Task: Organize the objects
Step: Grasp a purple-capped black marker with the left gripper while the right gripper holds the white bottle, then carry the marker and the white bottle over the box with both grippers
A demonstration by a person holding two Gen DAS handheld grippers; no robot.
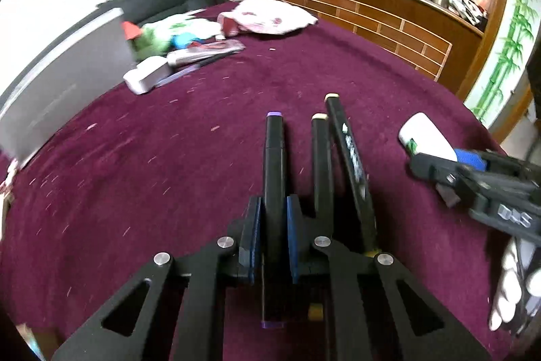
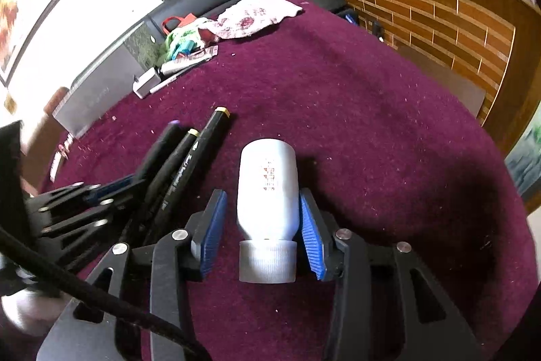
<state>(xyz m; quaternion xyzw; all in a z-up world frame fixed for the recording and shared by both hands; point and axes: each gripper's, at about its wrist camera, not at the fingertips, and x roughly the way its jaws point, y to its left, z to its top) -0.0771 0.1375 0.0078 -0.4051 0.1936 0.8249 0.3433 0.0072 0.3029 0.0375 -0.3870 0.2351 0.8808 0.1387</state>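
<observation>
Left gripper (image 1: pixel 273 227), low in the centre of the left wrist view, is clamped on a black marker with a purple end cap (image 1: pixel 275 158) — its blue pads press both sides of the barrel. Right gripper (image 2: pixel 262 229) brackets a white plastic bottle with a ribbed white cap (image 2: pixel 267 188); the right-hand pad touches the bottle's shoulder, but a gap shows at the left-hand pad, so it is not yet pinched.

To do this step well, I judge that the left should lift the purple-capped marker straight up and clear of its neighbours — two black markers with yellowish end caps (image 1: pixel 333 158) lie just beside it to the right, near enough to be dragged along. The right should centre on the bottle's body rather than its neck before squeezing, since the smooth round plastic could roll or slip out.

All three markers lie roughly parallel on the table, which is covered in a dark maroon cloth (image 1: pixel 135 158) flecked with lint, the white bottle lying on its side further right. A clutter of small items (image 1: pixel 175 53) sits in the upper left.
</observation>
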